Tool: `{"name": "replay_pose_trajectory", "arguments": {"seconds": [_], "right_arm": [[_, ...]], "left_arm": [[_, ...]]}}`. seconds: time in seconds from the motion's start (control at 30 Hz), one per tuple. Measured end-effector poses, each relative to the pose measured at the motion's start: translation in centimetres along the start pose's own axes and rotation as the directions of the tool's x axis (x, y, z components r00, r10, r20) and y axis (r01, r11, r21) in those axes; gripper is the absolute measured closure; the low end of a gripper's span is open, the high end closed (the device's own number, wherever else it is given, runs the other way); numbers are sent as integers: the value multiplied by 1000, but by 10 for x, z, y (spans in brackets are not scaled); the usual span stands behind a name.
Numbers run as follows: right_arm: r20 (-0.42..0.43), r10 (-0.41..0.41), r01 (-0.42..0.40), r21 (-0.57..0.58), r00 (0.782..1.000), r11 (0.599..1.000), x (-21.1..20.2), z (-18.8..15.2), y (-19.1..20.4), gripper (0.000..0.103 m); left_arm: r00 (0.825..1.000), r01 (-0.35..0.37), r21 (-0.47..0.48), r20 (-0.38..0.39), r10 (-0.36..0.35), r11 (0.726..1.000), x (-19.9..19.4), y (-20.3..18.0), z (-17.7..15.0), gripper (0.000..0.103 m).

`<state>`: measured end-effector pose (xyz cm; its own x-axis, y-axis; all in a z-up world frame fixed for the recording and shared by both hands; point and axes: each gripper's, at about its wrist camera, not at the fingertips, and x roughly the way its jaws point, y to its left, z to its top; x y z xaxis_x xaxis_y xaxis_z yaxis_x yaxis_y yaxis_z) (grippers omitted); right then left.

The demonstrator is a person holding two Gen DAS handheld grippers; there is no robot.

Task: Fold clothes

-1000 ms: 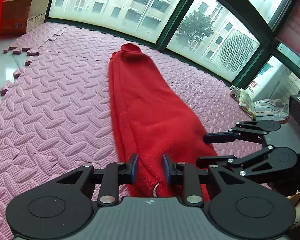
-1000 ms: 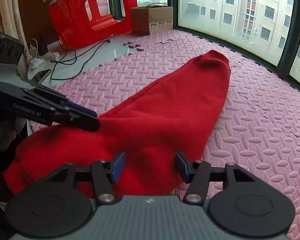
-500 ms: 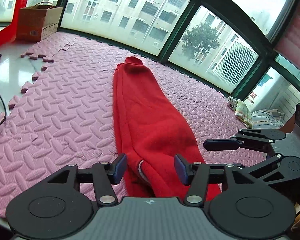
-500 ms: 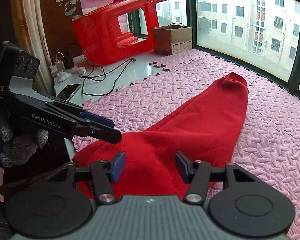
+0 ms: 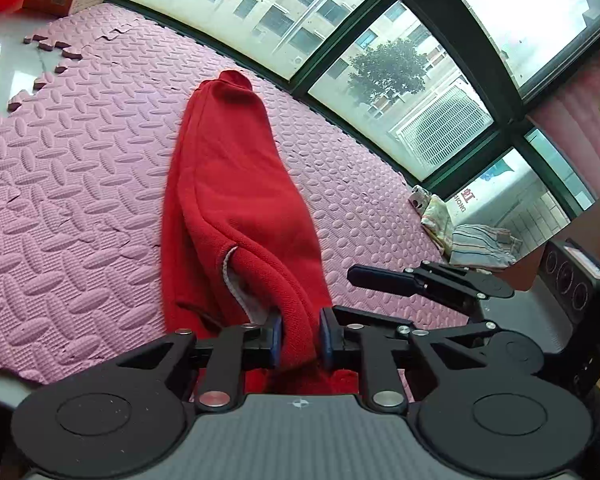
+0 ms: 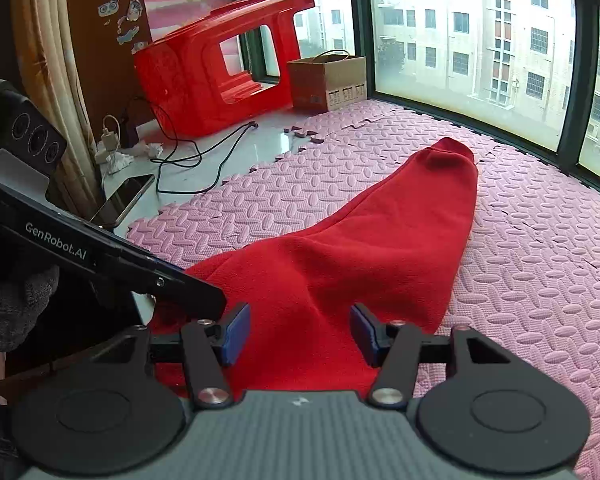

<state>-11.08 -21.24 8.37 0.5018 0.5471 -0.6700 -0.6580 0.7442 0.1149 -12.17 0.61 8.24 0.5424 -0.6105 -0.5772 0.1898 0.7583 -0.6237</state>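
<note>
Pink interlocking foam mat [image 5: 80, 184] covers the floor up to the windows. Red garment [image 5: 236, 184] lies lengthwise on it, near end lifted. Loose mat pieces [image 6: 300, 134] along its jagged edge. Beyond: white tile [image 6: 220, 156] with phone [image 6: 124, 200], cable [image 6: 204, 152], cardboard box [image 6: 328, 80].

Left gripper [image 5: 300, 338]: matte black linkage arms, silver round pivot screws, blue pads [image 5: 276, 336] on the fingertip inner faces, two round black discs flanking a grey ribbed centre plate with a small crosshair mark.

Right gripper [image 6: 300, 334]: same build, blue pads [image 6: 236, 332], silver screws.

Left unit's side body carries white "GenRobot.AI" lettering and three round lenses on a black housing.

Hand [image 6: 12, 304] wears a grey knitted glove.
</note>
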Motion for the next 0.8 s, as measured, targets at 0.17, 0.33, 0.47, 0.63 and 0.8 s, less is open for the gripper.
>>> {"name": "replay_pose_trajectory", "arguments": {"seconds": [0.17, 0.33, 0.47, 0.63, 0.8], "right_arm": [[33, -22, 21, 42, 999, 999, -11, -1, -8, 47], [28, -12, 11, 52, 1000, 999, -6, -4, -7, 47], [9, 22, -22, 46, 1000, 999, 9, -7, 2, 47], [-29, 57, -56, 36, 998, 998, 31, -17, 14, 47], [-55, 69, -67, 49, 996, 997, 45, -33, 20, 47]], "left_arm": [[993, 112, -79, 30, -110, 991, 2, 0, 8, 88], [997, 73, -165, -3, -75, 984, 8, 33, -8, 89], [998, 52, -217, -15, -57, 975, 4, 60, -20, 84], [1000, 3, -142, -1, -3, 990, -6, 58, -18, 76], [997, -65, -25, 30, 66, 998, -17, 37, -11, 76]]}}
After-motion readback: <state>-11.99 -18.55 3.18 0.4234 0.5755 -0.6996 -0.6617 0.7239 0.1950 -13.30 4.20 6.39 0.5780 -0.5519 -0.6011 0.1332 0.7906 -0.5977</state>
